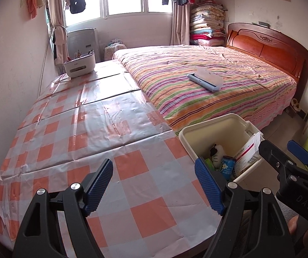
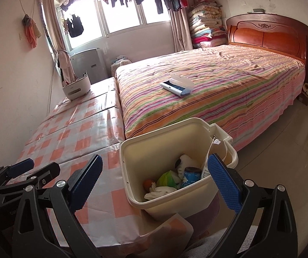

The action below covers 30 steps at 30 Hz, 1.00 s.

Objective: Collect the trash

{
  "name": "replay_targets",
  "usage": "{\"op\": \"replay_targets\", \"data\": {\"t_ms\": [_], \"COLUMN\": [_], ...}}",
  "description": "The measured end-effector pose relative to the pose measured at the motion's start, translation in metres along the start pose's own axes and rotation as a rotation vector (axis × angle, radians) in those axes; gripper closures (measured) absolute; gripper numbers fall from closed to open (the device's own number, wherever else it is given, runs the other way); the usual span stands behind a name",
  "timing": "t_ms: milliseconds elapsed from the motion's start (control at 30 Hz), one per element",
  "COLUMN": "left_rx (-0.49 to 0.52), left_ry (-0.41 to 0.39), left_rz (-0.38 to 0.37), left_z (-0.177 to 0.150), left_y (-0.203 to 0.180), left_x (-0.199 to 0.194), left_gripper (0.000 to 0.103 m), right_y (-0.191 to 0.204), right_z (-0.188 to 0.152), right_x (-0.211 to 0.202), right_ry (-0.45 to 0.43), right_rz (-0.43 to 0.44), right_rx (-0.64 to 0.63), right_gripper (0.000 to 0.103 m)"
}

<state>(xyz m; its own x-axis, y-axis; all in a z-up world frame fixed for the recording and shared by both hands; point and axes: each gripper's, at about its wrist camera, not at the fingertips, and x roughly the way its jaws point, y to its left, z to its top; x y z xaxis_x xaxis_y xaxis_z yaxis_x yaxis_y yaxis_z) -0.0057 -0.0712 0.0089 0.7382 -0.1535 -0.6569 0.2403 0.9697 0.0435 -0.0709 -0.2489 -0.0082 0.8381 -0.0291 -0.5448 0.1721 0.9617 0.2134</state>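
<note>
Two wrist views of the trash-collecting bench. My left gripper (image 1: 154,185) hangs over the orange-and-white checked plastic tablecloth (image 1: 85,142), its two blue ribbed pads (image 1: 99,186) standing wide apart with nothing between them and nothing touching them; its right-hand pad lies just beside the near wall of the cream rectangular plastic waste bin (image 1: 209,126) as the left wrist view frames it, though I cannot tell whether they meet. My right gripper (image 2: 154,185) is likewise spread, jaws apart and empty: in its own view the left pad sits over the tablecloth and the right pad overlaps the bin's right rim, contact not resolvable. The bin stands at the near corner of the table, hard against the foot of the bed with the multicoloured striped cover (image 2: 218,81). Inside it lie the collected pieces of trash: a white-and-red printed cardboard medicine box (image 1: 247,153) leaning upright against the right wall, a blue patterned can (image 2: 190,176), a white-and-black soft item (image 2: 185,161), a green crumpled wrapper (image 2: 167,177), a small orange round object (image 2: 147,182) and white crumpled paper (image 2: 160,192). On the bed cover, well apart from both grippers, rests a pale blue and white flat case with its lid raised (image 1: 205,79). At the far end of the table stands a white rounded desktop holder with pens (image 1: 79,65).
</note>
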Motion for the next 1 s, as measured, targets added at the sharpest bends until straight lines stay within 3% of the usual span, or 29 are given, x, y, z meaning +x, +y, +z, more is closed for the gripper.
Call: {"op": "replay_targets", "data": {"t_ms": [400, 1000], "left_rx": [0.04, 0.017], "left_ry": [0.01, 0.012], "left_rz": [0.005, 0.013], "left_z": [0.013, 0.022], "left_y": [-0.007, 0.009], "left_x": [0.017, 0.027], "left_gripper": [0.027, 0.027], "right_y": [0.001, 0.004], "right_z": [0.006, 0.016], "right_x": [0.021, 0.032], "right_ry": [0.021, 0.012], "right_rz": [-0.022, -0.075], "right_rx": [-0.004, -0.027], "right_gripper": [0.006, 0.006]}}
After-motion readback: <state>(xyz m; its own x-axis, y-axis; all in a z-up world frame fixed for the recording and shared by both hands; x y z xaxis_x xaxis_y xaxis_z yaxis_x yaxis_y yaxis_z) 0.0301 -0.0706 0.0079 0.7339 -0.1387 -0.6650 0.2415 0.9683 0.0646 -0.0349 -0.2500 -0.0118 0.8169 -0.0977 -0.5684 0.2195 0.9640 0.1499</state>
